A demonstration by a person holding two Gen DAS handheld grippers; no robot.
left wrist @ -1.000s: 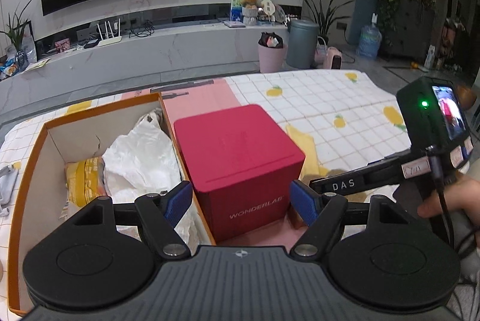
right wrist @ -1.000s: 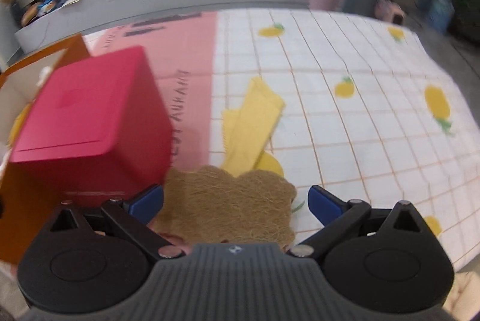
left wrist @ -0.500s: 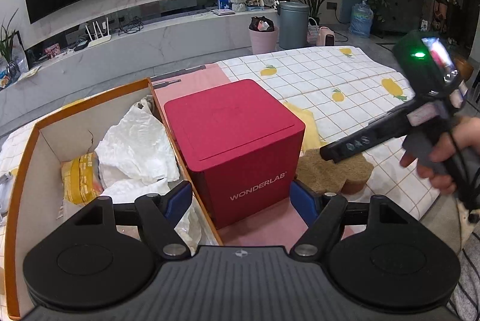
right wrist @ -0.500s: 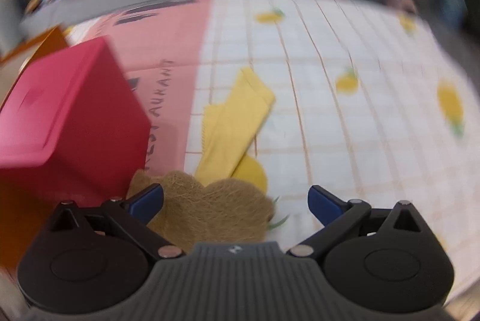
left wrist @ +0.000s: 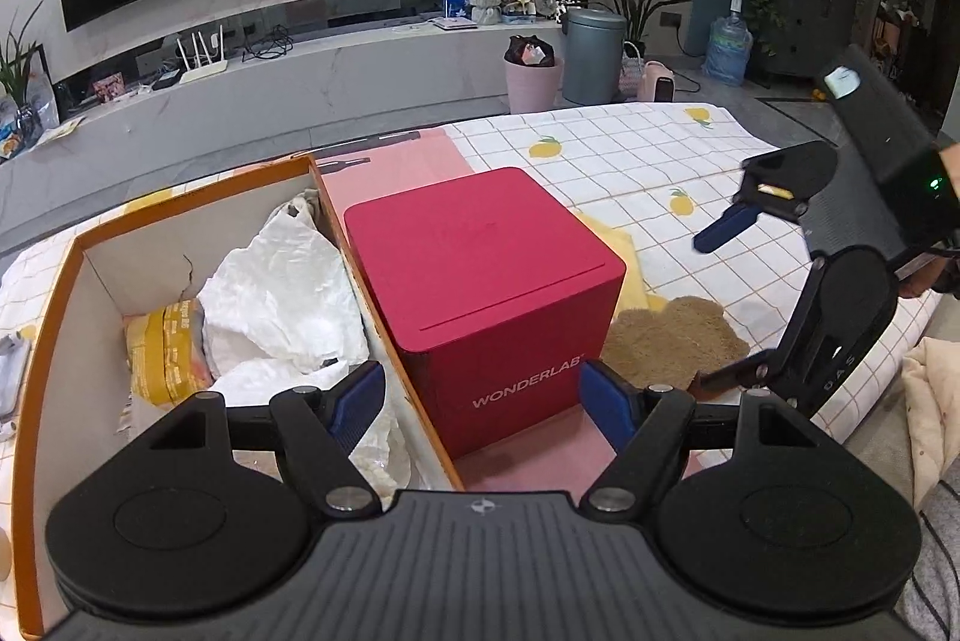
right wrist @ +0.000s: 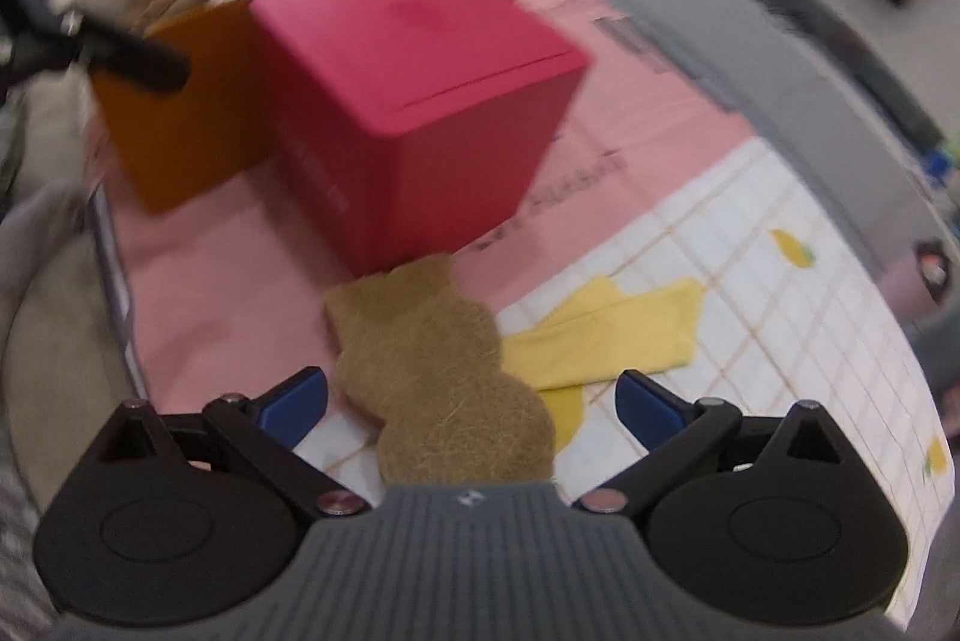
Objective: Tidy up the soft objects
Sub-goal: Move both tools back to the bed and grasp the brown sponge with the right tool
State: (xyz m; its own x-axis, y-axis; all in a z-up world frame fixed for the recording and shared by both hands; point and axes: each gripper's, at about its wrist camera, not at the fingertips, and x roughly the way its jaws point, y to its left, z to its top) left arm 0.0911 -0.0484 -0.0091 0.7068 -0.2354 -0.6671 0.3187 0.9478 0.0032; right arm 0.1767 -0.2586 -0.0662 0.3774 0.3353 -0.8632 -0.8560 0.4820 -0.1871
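A brown fuzzy pad (left wrist: 672, 335) lies on the sheet at the red WONDERLAB box's (left wrist: 486, 293) right foot. A yellow cloth (right wrist: 612, 335) lies flat just beyond it. My right gripper (right wrist: 474, 398) is open and rolled on its side, its jaws straddling the near end of the pad (right wrist: 444, 371) without pressing it. In the left wrist view its blue upper finger (left wrist: 729, 226) hangs above the pad. My left gripper (left wrist: 483, 398) stands open in front of the red box, empty. An open orange carton (left wrist: 54, 317) left of the red box holds white bags and a yellow pack.
The boxes stand on a pink mat (left wrist: 540, 461) over a white checked sheet (left wrist: 630, 149) with lemon prints. The sheet's edge drops off at the right, where a beige blanket (left wrist: 933, 401) lies. A pink bin (left wrist: 533, 80) and grey bin (left wrist: 594, 53) stand on the floor beyond.
The right gripper has rolled onto its side, so its view of the boxes, pad and cloth is now tilted. The left gripper has stayed put, still open.
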